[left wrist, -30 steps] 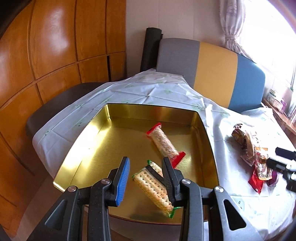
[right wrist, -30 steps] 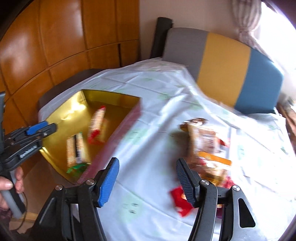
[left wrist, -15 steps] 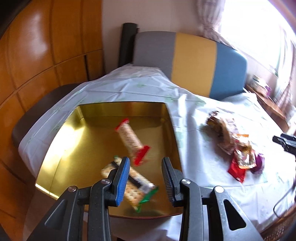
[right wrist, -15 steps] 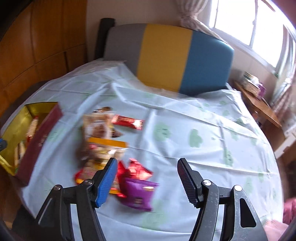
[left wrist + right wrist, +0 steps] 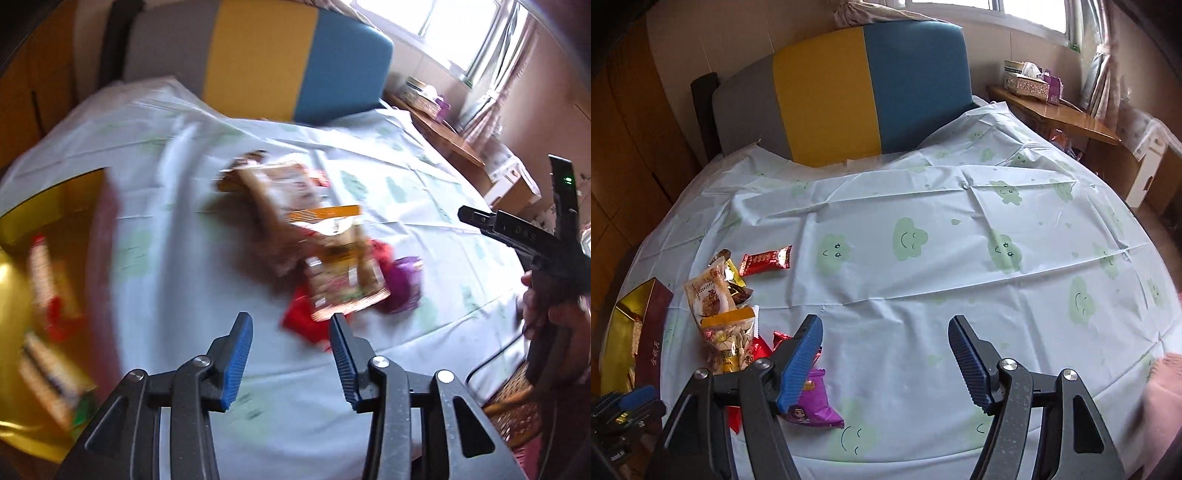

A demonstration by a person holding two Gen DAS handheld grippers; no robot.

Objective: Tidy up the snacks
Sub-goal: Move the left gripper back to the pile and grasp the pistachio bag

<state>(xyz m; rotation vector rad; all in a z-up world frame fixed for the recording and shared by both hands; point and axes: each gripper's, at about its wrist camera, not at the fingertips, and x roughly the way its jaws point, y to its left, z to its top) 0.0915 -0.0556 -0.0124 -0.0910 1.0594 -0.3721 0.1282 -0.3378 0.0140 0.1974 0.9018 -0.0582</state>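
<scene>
snack packets (image 5: 720, 314): heaped on tablecloth | gold tin (image 5: 624, 325): open, beside

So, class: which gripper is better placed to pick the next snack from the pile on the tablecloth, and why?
Probably the left gripper: it is open and empty, with the snack pile straight ahead. The right gripper, also open and empty, faces bare tablecloth, the pile off to its left.

Both fisheye views look forward and steeply down along gripper fingers, close above the worktop (image 5: 960, 258). The left wrist view faces the snack pile (image 5: 321, 251) from near the gold tin (image 5: 22, 206); the right wrist view has both at its left edge.
</scene>
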